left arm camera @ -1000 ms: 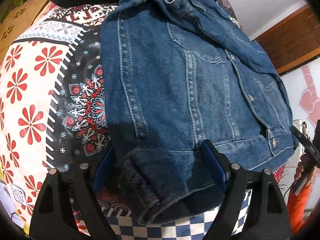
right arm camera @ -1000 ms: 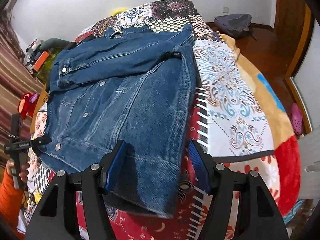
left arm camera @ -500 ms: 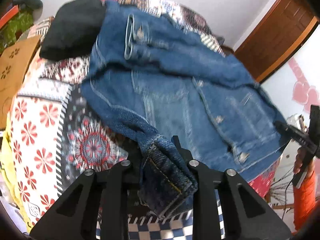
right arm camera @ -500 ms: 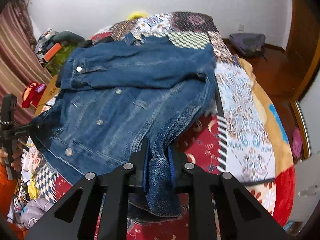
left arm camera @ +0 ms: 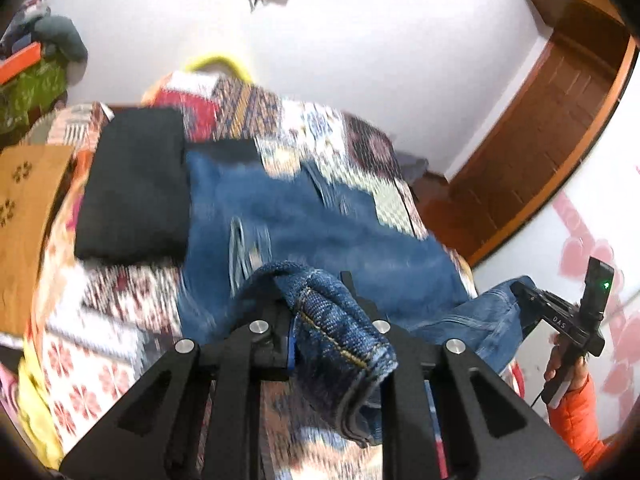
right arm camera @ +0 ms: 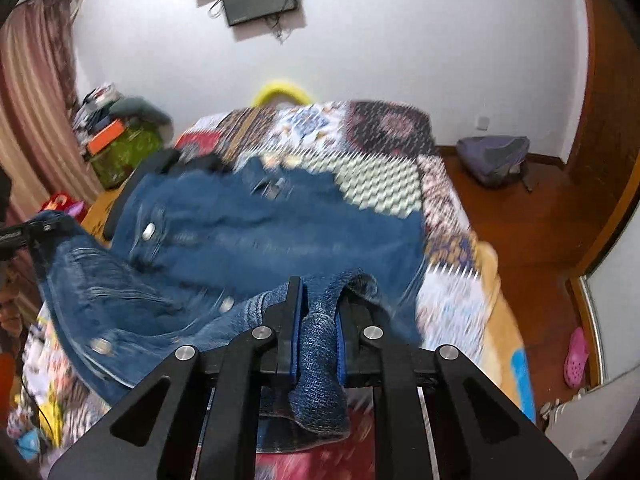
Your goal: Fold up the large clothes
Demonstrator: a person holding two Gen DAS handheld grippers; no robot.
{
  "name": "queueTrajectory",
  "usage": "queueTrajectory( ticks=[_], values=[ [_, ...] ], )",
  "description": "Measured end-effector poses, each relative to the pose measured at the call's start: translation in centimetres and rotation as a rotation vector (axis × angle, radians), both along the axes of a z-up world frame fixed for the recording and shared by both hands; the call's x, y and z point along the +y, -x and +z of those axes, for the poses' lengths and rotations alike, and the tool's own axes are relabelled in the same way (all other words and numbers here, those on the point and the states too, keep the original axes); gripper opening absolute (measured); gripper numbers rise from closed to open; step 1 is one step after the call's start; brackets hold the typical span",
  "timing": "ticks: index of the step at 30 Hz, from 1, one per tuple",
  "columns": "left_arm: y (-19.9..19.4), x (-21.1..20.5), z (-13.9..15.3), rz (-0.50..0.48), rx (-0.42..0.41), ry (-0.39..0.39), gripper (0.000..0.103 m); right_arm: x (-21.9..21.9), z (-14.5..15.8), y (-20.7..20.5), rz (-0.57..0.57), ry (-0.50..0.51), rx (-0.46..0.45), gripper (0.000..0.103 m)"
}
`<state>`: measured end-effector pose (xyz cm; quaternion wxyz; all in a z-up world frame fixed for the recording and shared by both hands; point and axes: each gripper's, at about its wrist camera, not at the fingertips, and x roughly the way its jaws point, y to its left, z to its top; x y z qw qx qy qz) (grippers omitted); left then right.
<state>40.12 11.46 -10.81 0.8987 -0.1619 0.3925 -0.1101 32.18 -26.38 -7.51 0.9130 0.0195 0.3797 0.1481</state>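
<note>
Denim jacket [right arm camera: 280,232] lies front-up on the bed [right arm camera: 400,184]; its near hem is lifted off the quilt at both corners. Left hand-held gripper [left arm camera: 332,320] has just been closing and is clamped on a bunched hem corner; right hand-held gripper [right arm camera: 318,320] is clamped on the other corner, denim squeezed between the blue pads. Fabric looks thick, heavy, fairly stiff, not slippery, so it should hold a crease; the hem band seams are good grab spots. Farther back, a black folded garment [left arm camera: 132,184] sits beside the collar end.
</note>
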Motion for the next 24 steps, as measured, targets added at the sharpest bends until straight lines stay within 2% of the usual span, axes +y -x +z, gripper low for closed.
queueTrajectory(
  ticks=[3, 6, 10, 14, 19, 22, 24],
  values=[
    [-3.9, 1.2, 0.5, 0.053, -0.016, -0.004, 0.016, -0.8, 0.4, -4.0, -0.047, 0.008, -0.015, 0.011],
    [-7.2, 1.9, -0.4, 0.096, 0.004, -0.026, 0.016, -0.8, -0.6, -8.1, -0.071, 0.011, 0.002, 0.011],
    [-12.6, 2.4, -4.4, 0.141, 0.1, -0.054, 0.016, 0.4, -3.8, -12.3, -0.072, 0.049, 0.066, 0.011],
    [-15.6, 2.7, -8.4, 0.147, 0.178, -0.103, 0.018, 1.1, -7.2, -15.0, -0.068, 0.072, 0.124, 0.012],
    [-16.4, 2.0, -10.4, 0.091, 0.189, -0.185, 0.021, 1.0, -9.7, -15.9, -0.056, 0.11, 0.195, 0.014],
    [-16.1, 1.1, -10.2, 0.051, 0.186, -0.255, 0.023, 1.2, -9.9, -16.1, -0.042, 0.154, 0.246, 0.016],
    [-16.1, 0.6, -10.1, 0.031, 0.195, -0.297, 0.024, 1.3, -9.3, -15.5, -0.028, 0.178, 0.24, 0.016]
  ],
)
